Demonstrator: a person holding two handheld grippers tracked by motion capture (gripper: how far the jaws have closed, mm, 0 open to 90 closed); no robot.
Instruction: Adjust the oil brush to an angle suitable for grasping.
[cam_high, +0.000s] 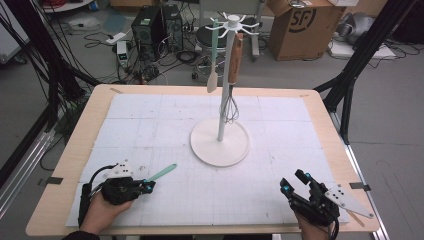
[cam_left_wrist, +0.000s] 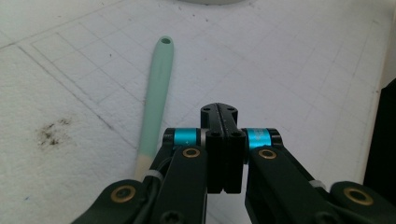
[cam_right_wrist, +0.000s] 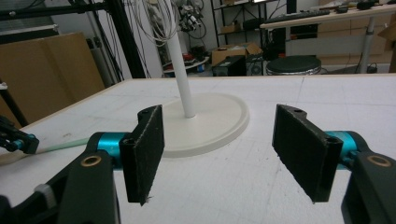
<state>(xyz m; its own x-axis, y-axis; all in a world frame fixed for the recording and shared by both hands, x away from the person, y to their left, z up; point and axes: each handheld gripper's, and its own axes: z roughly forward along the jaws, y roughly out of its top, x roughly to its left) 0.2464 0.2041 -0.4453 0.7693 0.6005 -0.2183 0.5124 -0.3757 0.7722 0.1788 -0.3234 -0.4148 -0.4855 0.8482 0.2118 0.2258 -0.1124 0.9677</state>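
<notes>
Nearest the camera, the left gripper (cam_high: 148, 186) rests on the white gridded mat (cam_high: 165, 125), its 2 black jaws pressed together with nothing between them. Just beside it lies the mint-green silicone spatula with a cream blade (cam_left_wrist: 156, 100), flat on the mat, handle pointing away from the gripper. At the opposite near corner, the right gripper (cam_high: 295, 181) has its jaws spread wide and empty. Farther off stands the white round-based utensil rack (cam_high: 220, 135), bearing a hanging mint-handled spatula (cam_high: 214, 60) and a wooden-handled wire whisk (cam_high: 234, 65).
</notes>
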